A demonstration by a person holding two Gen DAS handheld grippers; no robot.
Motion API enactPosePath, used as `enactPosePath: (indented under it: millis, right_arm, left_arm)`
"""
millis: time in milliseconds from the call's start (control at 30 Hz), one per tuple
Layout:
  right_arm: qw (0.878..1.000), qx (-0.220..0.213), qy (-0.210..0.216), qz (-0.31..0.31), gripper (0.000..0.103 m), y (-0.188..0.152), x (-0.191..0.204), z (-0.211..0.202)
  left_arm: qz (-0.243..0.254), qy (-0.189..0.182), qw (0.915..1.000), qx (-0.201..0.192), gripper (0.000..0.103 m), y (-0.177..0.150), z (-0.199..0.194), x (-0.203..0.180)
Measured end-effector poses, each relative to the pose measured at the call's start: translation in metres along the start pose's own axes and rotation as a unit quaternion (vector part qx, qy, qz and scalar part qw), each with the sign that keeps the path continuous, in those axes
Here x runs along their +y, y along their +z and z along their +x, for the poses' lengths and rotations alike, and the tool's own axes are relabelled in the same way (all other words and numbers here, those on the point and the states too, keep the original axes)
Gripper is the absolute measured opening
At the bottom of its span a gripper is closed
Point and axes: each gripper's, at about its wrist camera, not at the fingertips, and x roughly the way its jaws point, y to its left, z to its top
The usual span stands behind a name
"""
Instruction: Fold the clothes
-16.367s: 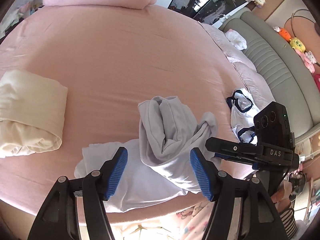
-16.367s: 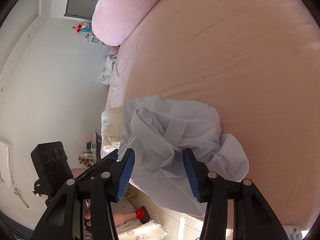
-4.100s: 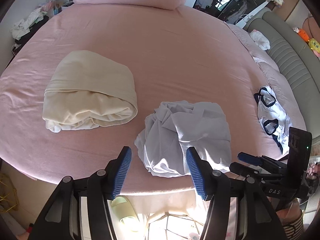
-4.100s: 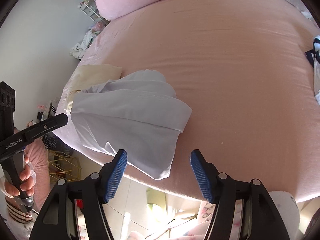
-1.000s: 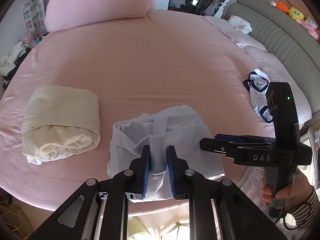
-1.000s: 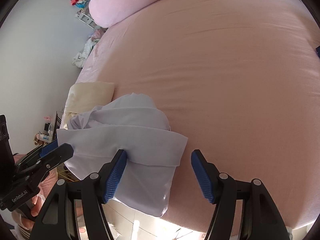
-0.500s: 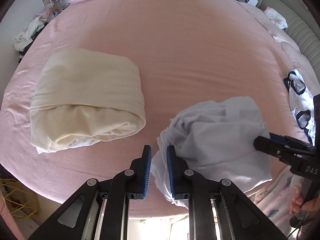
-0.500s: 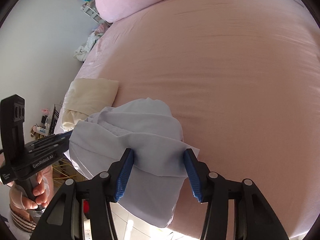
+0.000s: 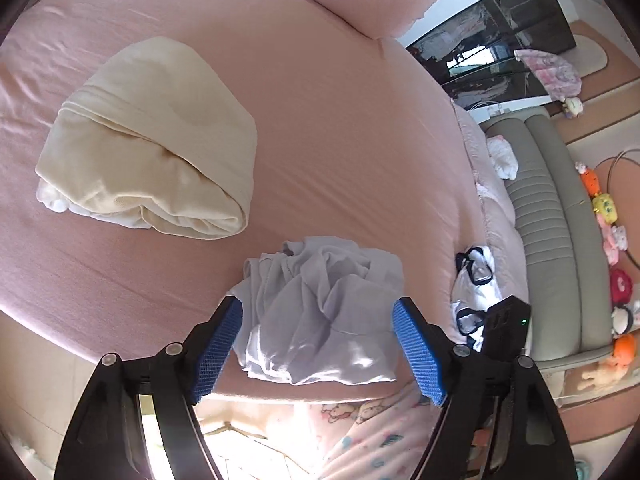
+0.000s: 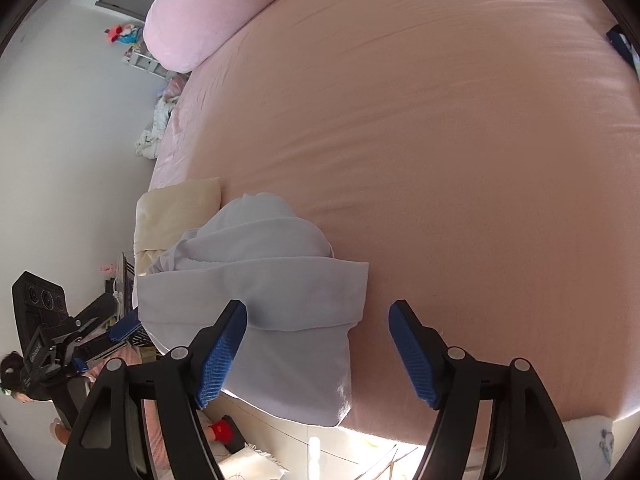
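I have the pale grey garment (image 9: 324,312) lying at the near edge of the pink bed (image 9: 340,128), bunched and creased on top in the left wrist view, with one flat panel (image 10: 280,364) hanging over the bed's edge in the right wrist view. It is gathered into a rough bundle but not squared, so I judge the fold on this piece is mid-way or being tidied; the pictures do not settle which. Just beside it, toward the left, the cream garment (image 9: 156,140) lies folded into a thick pad on the bed.

My left gripper (image 9: 318,348) hovers over the grey bundle with its blue pads wide apart and nothing between them. My right gripper (image 10: 318,350) is likewise spread, holding nothing, poised over the hanging panel.

Whatever comes next calls for a clean pinch on a single edge or corner rather than the heap, since the cloth is limp and layered and will drag its neighbours.

A white garment with dark trim (image 9: 474,276) lies at the bed's far side. No writing is legible on either gripper
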Motion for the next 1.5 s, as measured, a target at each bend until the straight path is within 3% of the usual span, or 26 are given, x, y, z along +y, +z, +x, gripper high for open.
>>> enactPosePath:
  millis: [167,267,367,533,600,733,800,900,1033,1167,1300,1500]
  right_arm:
    - [1.0,0.012,0.018,0.021,0.075,-0.005,-0.006,0.003]
    - [0.999,0.018,0.028,0.035,0.077,-0.006,-0.012,0.005]
    - [0.997,0.025,0.041,0.053,0.077,-0.008,-0.019,0.008]
    - [0.994,0.032,0.059,0.086,0.078,-0.011,-0.031,0.014]
    - [0.992,0.036,0.069,0.097,0.087,-0.013,-0.035,0.019]
    - [0.991,0.036,0.074,0.101,0.094,-0.013,-0.033,0.024]
    - [0.991,0.038,0.077,0.099,0.102,-0.011,-0.029,0.027]
    - [0.992,0.043,0.074,0.097,0.103,-0.008,-0.023,0.032]
    - [0.992,0.048,0.076,0.092,0.103,-0.003,-0.015,0.04]
    - [0.986,0.056,0.111,0.111,0.103,0.001,-0.013,0.05]
    - [0.98,0.065,0.136,0.128,0.103,0.003,-0.011,0.064]
    - [0.976,0.042,0.16,0.142,0.103,0.002,-0.012,0.072]
  left_arm:
    - [-0.028,-0.043,0.9986,0.006,0.077,-0.005,0.004,0.001]
    - [-0.01,-0.042,0.9987,0.026,0.077,-0.018,0.015,-0.015]
    - [0.003,-0.025,0.9995,0.016,0.078,-0.027,0.015,-0.019]
    - [-0.034,-0.022,0.9991,0.014,0.078,-0.028,0.02,-0.004]
    - [-0.043,-0.016,0.9989,0.011,0.079,-0.026,0.021,0.0]
    - [-0.055,-0.012,0.9983,0.019,0.083,-0.026,0.03,0.006]
    - [-0.07,-0.018,0.9969,0.03,0.084,-0.026,0.034,0.014]
    - [-0.076,-0.017,0.9966,0.027,0.085,-0.027,0.035,0.02]
    - [-0.111,-0.054,0.9917,0.036,0.087,-0.027,0.043,0.035]
    - [-0.155,-0.101,0.9818,0.042,0.091,-0.026,0.054,0.053]
    - [-0.159,-0.115,0.9797,0.042,0.098,-0.027,0.061,0.057]
    - [-0.156,-0.125,0.9792,0.035,0.1,-0.031,0.061,0.056]
